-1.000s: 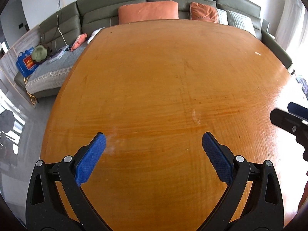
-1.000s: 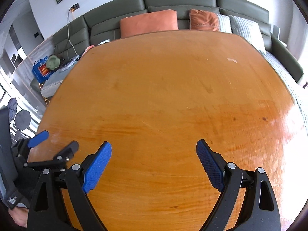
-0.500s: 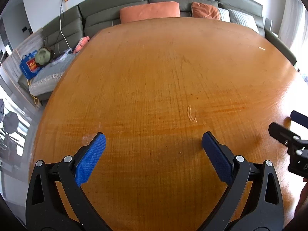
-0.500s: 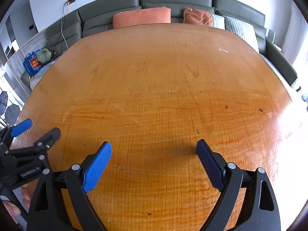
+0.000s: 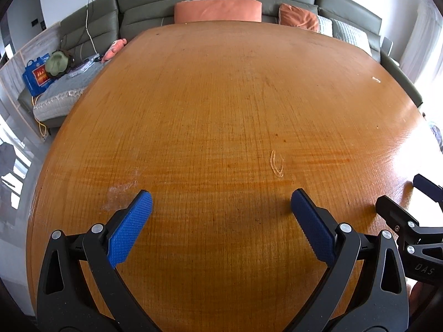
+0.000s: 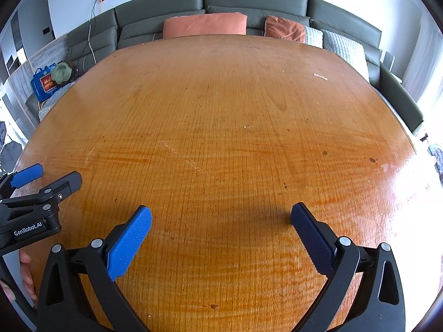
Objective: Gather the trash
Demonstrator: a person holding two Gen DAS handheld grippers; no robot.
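Observation:
My left gripper (image 5: 220, 203) is open and empty above the near part of a large orange wooden table (image 5: 221, 105). My right gripper (image 6: 221, 217) is open and empty too, beside it over the same table (image 6: 235, 105). Each gripper shows at the edge of the other's view: the right one in the left wrist view (image 5: 409, 202), the left one in the right wrist view (image 6: 47, 177). A small white scrap (image 6: 320, 76) lies on the table near the far right edge; it also shows in the left wrist view (image 5: 376, 79). Tiny crumbs (image 6: 244, 127) dot the wood.
A pale ring mark (image 5: 277, 163) is on the wood. A grey-green sofa (image 6: 249, 2) with orange cushions (image 6: 205, 25) wraps behind the table. A blue bag (image 5: 37, 73) and a green hat (image 5: 56, 62) lie on the sofa's left end.
Both grippers have drawn back and risen, so more of the table's near part shows. Both stay open and empty.

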